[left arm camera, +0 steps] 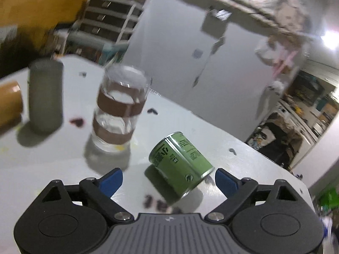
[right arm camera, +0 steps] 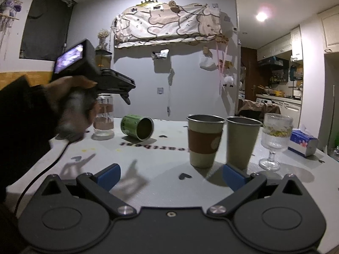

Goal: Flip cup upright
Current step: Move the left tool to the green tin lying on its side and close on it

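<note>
A green cup (left arm camera: pixel 180 165) lies on its side on the white table (left arm camera: pixel 63 169), just ahead of and between my left gripper's open blue fingertips (left arm camera: pixel 113 178). My left gripper (left arm camera: pixel 168 180) is open and empty, not touching the cup. In the right wrist view the same green cup (right arm camera: pixel 137 127) lies at the far left of the table with its open mouth facing the camera, and the left gripper (right arm camera: pixel 127 100) hovers above and left of it. My right gripper (right arm camera: pixel 170 176) is open and empty, low over the table's near side.
A clear glass jar with brown bands (left arm camera: pixel 119 108) stands behind the cup, a grey cup (left arm camera: pixel 46 95) left of it. Two tall metal cups (right arm camera: pixel 204 140) (right arm camera: pixel 241 141), a stemmed glass (right arm camera: pixel 274 139) and a tissue box (right arm camera: pixel 303 142) stand at the right.
</note>
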